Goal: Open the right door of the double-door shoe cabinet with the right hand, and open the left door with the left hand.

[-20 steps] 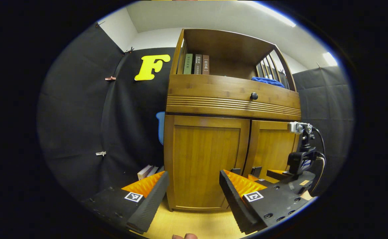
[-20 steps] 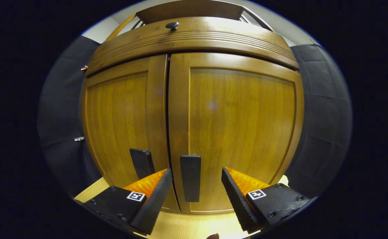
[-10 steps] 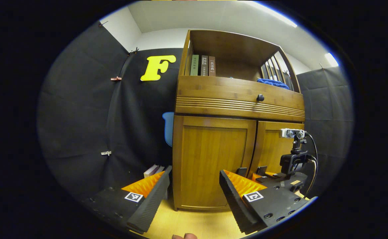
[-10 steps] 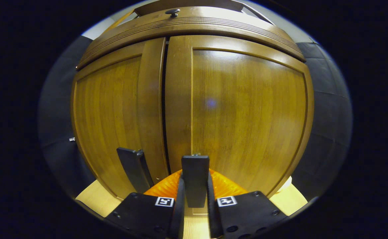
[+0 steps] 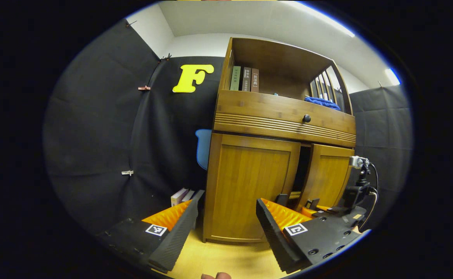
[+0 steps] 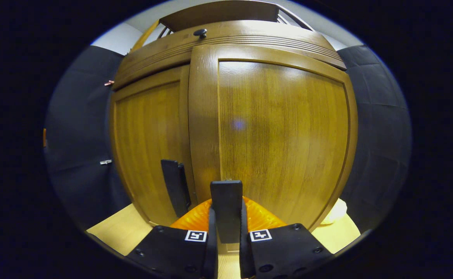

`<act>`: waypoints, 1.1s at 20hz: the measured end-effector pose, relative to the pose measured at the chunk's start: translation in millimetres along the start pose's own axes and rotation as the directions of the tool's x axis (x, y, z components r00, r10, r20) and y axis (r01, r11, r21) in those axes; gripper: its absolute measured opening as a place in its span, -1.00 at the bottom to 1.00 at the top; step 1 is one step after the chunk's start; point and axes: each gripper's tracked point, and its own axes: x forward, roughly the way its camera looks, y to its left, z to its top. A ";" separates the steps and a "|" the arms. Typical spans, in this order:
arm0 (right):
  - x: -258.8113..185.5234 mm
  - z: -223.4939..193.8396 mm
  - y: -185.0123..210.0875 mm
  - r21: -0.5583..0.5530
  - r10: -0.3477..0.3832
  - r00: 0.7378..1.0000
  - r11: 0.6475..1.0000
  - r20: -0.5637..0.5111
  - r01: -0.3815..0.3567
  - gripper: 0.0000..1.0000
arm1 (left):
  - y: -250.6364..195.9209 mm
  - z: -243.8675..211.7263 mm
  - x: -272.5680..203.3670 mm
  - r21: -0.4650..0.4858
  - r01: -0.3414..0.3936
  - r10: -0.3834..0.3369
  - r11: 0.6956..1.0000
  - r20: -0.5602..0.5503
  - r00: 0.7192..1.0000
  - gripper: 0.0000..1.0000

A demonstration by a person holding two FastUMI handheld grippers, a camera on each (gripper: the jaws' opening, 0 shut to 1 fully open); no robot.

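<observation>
Right door (image 6: 284, 131) of the shoe cabinet (image 5: 280, 112) stands ajar, swung out from the frame, with a dark gap showing between it and the left door (image 5: 249, 186) in the left gripper view. The right gripper (image 6: 226, 248) is clamped on the right door's handle (image 6: 226, 205), a dark flat pull standing upright between its two fingers, both pressing its sides. Just left of that, the left door's handle (image 6: 175, 186) sits free on a door that lies flush and closed.

Over to the left gripper (image 5: 224, 228): fingers spread wide, nothing between them, hanging well back from the cabinet with the left door straight ahead. Ahead and to its right, low down, the right gripper shows at the open door's foot. Above the doors runs a drawer with a round black knob (image 5: 306, 118); above that an open shelf holds upright books (image 5: 244, 78) and a blue cloth (image 5: 321, 102). More books (image 5: 182, 195) lie on the floor beside the cabinet's left side, ahead of the left finger.
</observation>
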 end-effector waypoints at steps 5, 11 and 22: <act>-60.3 -8.0 -15.5 0.003 0.060 0.998 0.998 -0.002 -0.060 -0.49 | -12.1 -2.4 -5.3 0.012 -0.007 0.008 1.000 -0.005 1.000 0.84; -107.9 -11.1 -48.5 0.026 0.030 0.999 0.999 -0.010 -0.030 -0.50 | -45.7 8.8 -5.3 0.032 0.011 -0.013 0.999 0.045 0.999 0.92; -165.4 -13.2 -119.9 0.022 -0.055 0.998 0.998 -0.042 0.056 -0.52 | -108.1 1.9 10.0 0.087 0.033 -0.037 0.996 0.050 0.998 0.84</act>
